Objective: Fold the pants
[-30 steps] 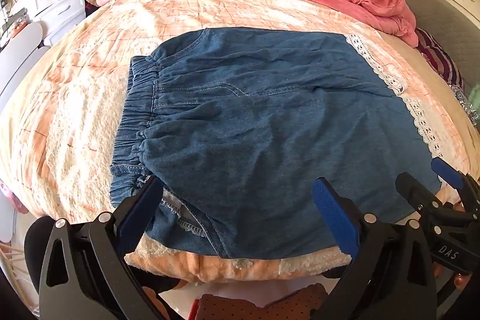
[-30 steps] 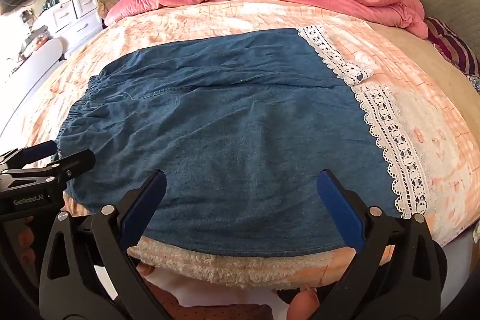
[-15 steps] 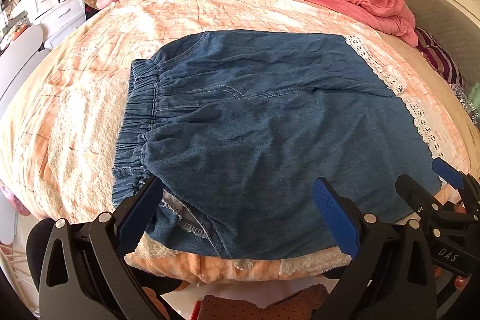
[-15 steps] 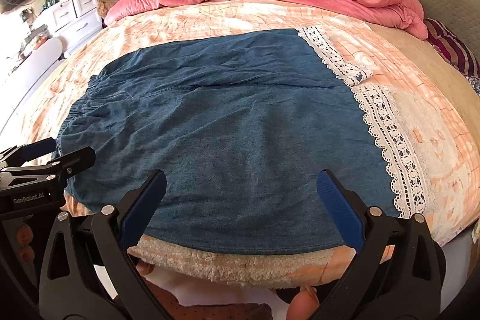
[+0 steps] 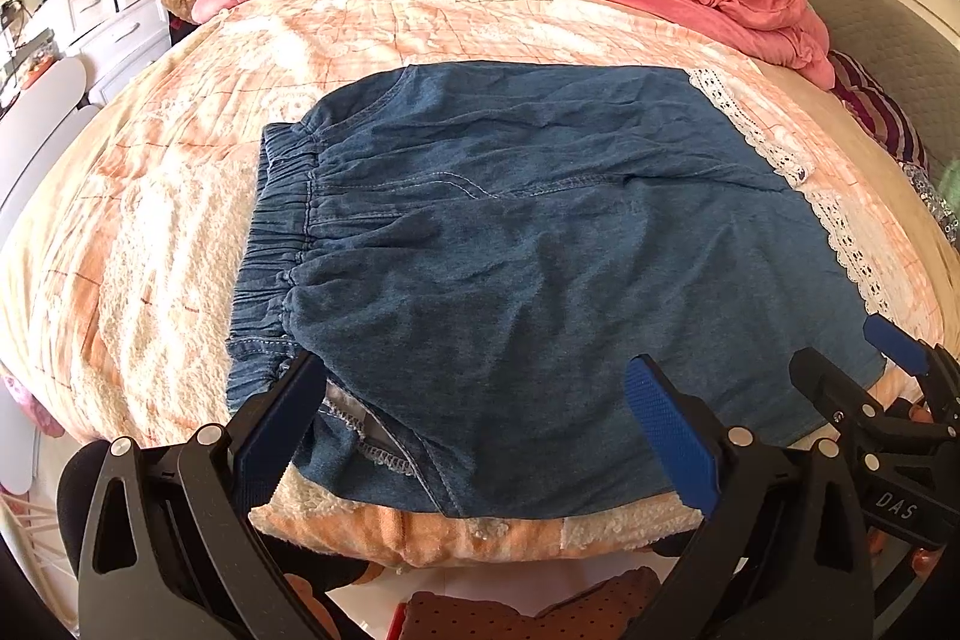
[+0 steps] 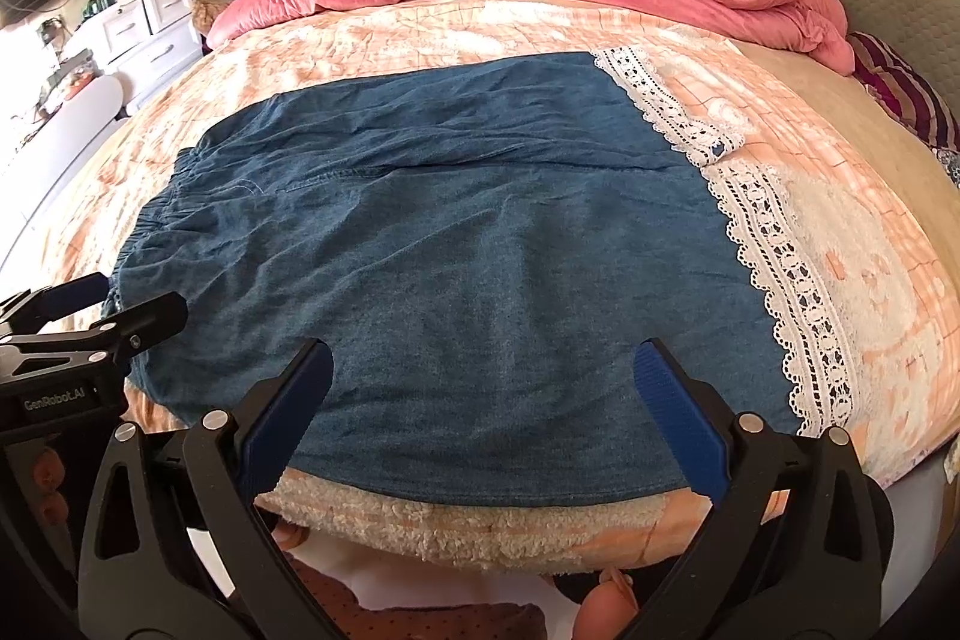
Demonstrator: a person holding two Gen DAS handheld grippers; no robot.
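On bed: denim pants flat; left gripper, right gripper jaws wide apart, empty.

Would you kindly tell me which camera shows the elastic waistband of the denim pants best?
The left wrist view: the gathered waistband lies nearly whole and close, left of centre, its stitching clear. The right wrist view shows only a thin, foreshortened strip of it at the pants' far left edge, partly behind the left gripper.

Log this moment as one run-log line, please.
stage: pre-grasp | denim pants flat on bed, unfolded | left gripper open at near waist corner | right gripper open at near hem
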